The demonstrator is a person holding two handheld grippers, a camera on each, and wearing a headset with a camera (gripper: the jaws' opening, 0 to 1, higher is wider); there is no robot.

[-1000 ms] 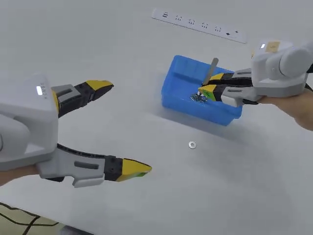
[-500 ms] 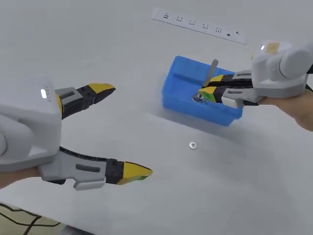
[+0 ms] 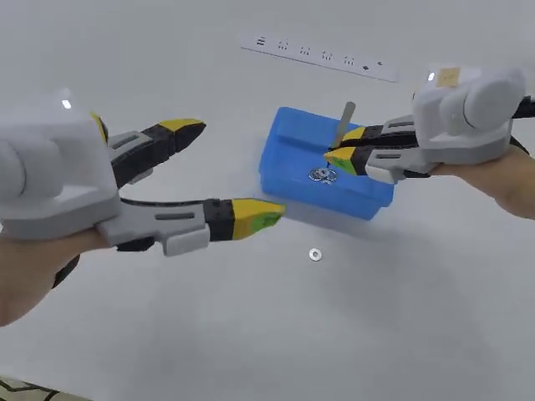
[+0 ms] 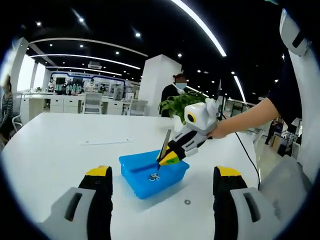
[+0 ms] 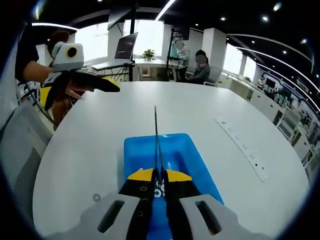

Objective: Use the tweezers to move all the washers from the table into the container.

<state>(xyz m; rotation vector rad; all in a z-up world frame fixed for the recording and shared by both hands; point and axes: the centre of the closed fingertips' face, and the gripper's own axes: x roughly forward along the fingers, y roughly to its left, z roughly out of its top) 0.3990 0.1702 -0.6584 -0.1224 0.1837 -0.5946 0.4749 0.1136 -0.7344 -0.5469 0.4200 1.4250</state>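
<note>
The white table carries everything, and most of it lies bare; the blue container sits toward its far side, open-topped so washers can be dropped in from above. The left gripper hovers above the table just beside the container's near-left corner, jaws spread wide and holding nothing; it seems parked there, out of the way yet near enough to steady the box if needed. The right gripper reaches in over the container's rim from the right, its jaws pressed together on the tweezers; the tool stands steeply, its grey back end rising above the jaws and its tips pointing down into the box, which suits a release over the pile. A white power strip lies well beyond the container, taking no part. Inside the box a small cluster of washers rests on the floor right under the tweezer tips; whether the tips hold one now is too small to tell. One last washer lies flat on the table just in front of the container, apart from both grippers; it is likely the next pick.
</note>
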